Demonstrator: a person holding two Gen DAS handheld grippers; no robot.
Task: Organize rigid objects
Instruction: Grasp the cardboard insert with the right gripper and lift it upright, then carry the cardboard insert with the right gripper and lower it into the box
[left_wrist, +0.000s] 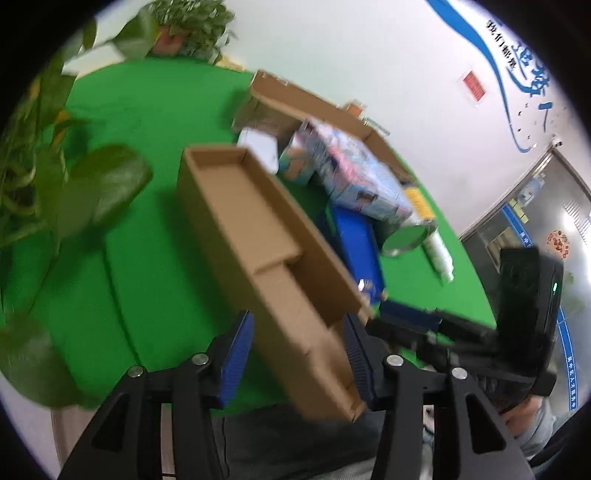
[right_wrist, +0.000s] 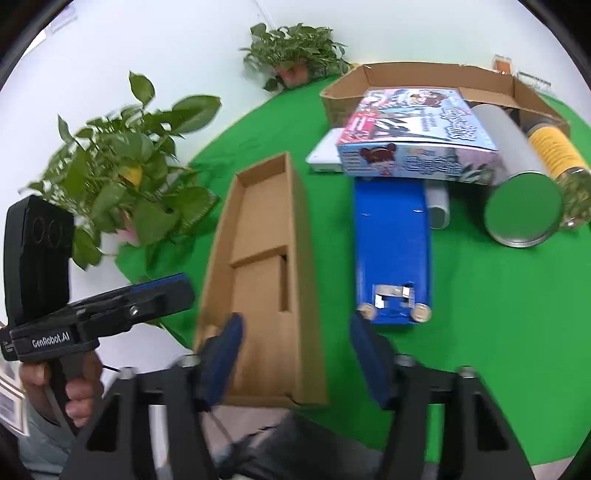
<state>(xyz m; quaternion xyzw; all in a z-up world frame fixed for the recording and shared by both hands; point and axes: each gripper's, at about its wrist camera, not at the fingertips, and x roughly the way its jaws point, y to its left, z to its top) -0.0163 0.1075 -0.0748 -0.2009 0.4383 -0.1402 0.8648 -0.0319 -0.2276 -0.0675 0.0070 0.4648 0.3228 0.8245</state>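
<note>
You are straddling the near end of the long cardboard tray (left_wrist: 266, 254) with your left gripper (left_wrist: 299, 363), fingers apparently unclenched, its long axis running away from you, while your right gripper (right_wrist: 295, 354) is hovering released.

The left gripper (left_wrist: 299, 354) is angled downward, its blue-padded fingers (left_wrist: 236, 358) parted on either side of an object. The right gripper (right_wrist: 295, 358) is likewise tilted down, its fingers (right_wrist: 369, 358) spread apart. The left gripper's handle is clasped by a hand (right_wrist: 70, 384) at the near left.
</note>
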